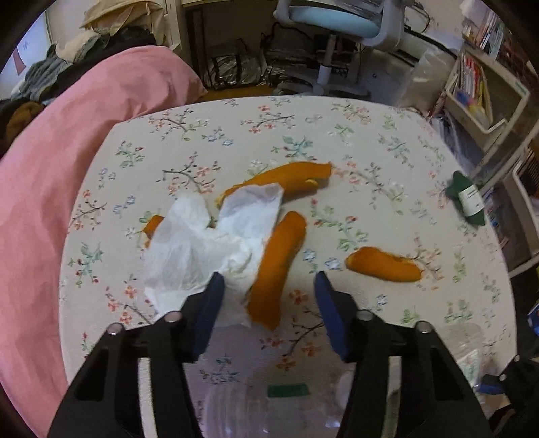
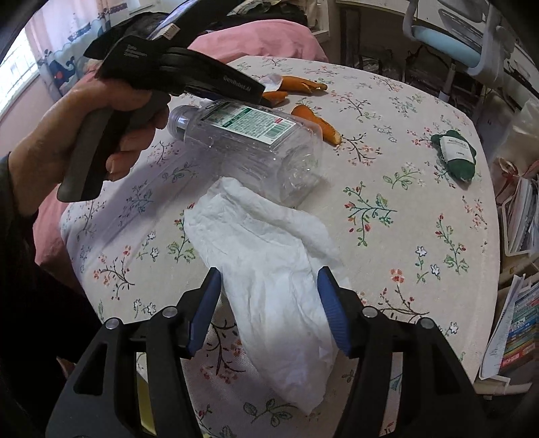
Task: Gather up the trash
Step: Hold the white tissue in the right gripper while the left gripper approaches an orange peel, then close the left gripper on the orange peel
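Hovering over the floral-clothed table (image 1: 370, 134), the left tongs (image 1: 267, 281) stood with their blue fingers (image 1: 210, 313) spread wide and nothing gripped between them. A crumpled white tissue (image 1: 202, 242) lay just ahead, its near edge tucked against the left-hand finger, and it draped over part of a long orange peel (image 1: 279, 262) that reached into the gap between the two fingers. A second peel (image 1: 296, 175) curved behind the tissue, a small bit of peel (image 1: 153, 227) peeked out at the tissue's left edge, and another piece (image 1: 384, 268) lay apart to the right. A dark green packet (image 1: 468, 198) with a white label sat well off near the table's right edge.

From the right wrist view, the right tongs (image 2: 269, 279) were likewise open, empty, with a large white tissue (image 2: 269, 269) lying flat on the table and running between the fingers (image 2: 331, 313). Beyond it, a clear plastic bottle (image 2: 256, 148) with a green-and-white label lay on its side, touching the tissue's far end. The person's left hand (image 2: 84, 134) held the other tool's handle above the bottle's neck end. A pink blanket (image 1: 50, 168) covered the bed beside the table, and an office chair (image 1: 337, 20) stood behind it.
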`<state>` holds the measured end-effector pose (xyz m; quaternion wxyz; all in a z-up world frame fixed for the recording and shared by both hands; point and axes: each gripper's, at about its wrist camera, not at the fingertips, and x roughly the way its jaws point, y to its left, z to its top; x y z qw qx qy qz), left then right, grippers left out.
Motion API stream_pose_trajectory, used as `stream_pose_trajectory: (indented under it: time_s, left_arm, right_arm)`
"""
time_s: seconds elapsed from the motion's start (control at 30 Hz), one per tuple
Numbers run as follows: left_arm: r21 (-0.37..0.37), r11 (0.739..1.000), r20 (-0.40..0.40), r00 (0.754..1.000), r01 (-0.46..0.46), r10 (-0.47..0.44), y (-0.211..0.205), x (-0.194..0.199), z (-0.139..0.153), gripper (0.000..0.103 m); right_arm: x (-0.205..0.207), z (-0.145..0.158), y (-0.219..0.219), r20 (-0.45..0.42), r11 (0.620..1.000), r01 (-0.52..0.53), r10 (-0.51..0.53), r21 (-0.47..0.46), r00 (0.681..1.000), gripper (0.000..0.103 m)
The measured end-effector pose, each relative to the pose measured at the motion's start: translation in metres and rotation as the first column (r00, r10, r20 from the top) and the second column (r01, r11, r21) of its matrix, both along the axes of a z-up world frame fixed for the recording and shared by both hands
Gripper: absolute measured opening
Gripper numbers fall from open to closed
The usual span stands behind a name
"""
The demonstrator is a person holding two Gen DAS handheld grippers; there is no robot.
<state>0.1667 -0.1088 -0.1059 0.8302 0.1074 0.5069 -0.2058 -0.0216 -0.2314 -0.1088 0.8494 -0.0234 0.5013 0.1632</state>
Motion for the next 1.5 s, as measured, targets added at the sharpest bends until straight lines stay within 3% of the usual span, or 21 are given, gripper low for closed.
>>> stream_pose_trajectory:
  time_s: [0.13,0.2,0.37,0.43,0.57,0.87,1.13,1.2,1.27,1.33,1.43,1.5]
  left_arm:
    - [-0.034,0.999,-0.009,1.0,-0.025,0.025,0.012,0.003,0.005,0.021]
    - [-0.076,0.997,-0.008,1.0,-0.03,0.03,0.018,0.003,0.014,0.017]
    - [-0.138,0.99,0.036,0.999,-0.004,0.009,0.021,-0.006,0.042,0.013]
    - [-0.159,0.987,0.05,0.999,0.001,0.007,0.027,-0.012,0.052,0.005]
    - [-0.178,0.984,0.056,0.998,0.003,0.007,0.04,-0.018,0.058,0.005]
    - [-0.199,0.98,0.0,0.999,-0.032,0.032,0.083,-0.024,0.055,0.005]
    - [-0.136,0.99,-0.087,0.995,0.04,-0.052,0.044,-0.014,0.016,0.005]
    - [-0.07,0.996,-0.066,0.996,0.06,-0.064,0.033,-0.014,0.009,0.006]
    - [-0.057,0.997,-0.06,0.996,0.059,-0.062,0.029,-0.013,0.009,0.014]
    - [-0.05,0.998,-0.051,0.998,0.043,-0.045,0.028,-0.01,0.01,0.052]
    - [-0.016,0.999,-0.02,0.999,0.048,-0.048,0.025,-0.009,0.01,0.055]
    - [-0.011,0.998,-0.021,0.998,0.056,-0.057,0.022,-0.009,0.008,0.055]
  right_arm:
    - [0.002,-0.001,0.002,0.004,1.0,0.0,0.0,-0.006,1.0,0.057]
    - [0.004,-0.001,0.003,0.007,1.0,-0.006,0.006,-0.009,1.0,0.057]
    - [0.002,-0.001,0.012,0.015,0.999,-0.042,0.043,-0.033,0.999,0.023]
    - [0.001,-0.001,0.014,0.014,0.998,-0.048,0.048,-0.037,0.999,0.018]
    - [-0.003,0.004,0.012,0.025,0.999,-0.037,0.037,-0.01,0.999,0.009]
    - [-0.009,0.012,0.005,0.041,1.0,-0.012,0.011,0.029,0.999,0.009]
    - [-0.011,0.006,0.012,0.023,0.999,-0.03,0.029,0.013,0.999,0.009]
    - [-0.01,0.003,0.011,0.018,1.0,-0.025,0.025,0.009,1.0,0.009]
    - [-0.008,0.002,0.009,0.015,1.0,-0.019,0.019,0.008,1.0,0.011]
    - [-0.005,0.002,0.007,0.016,1.0,-0.013,0.013,0.009,1.0,0.017]
    - [-0.003,0.003,0.008,0.024,1.0,-0.015,0.015,0.007,1.0,0.034]
    - [-0.001,0.002,0.01,0.023,1.0,-0.025,0.025,0.005,0.999,0.036]
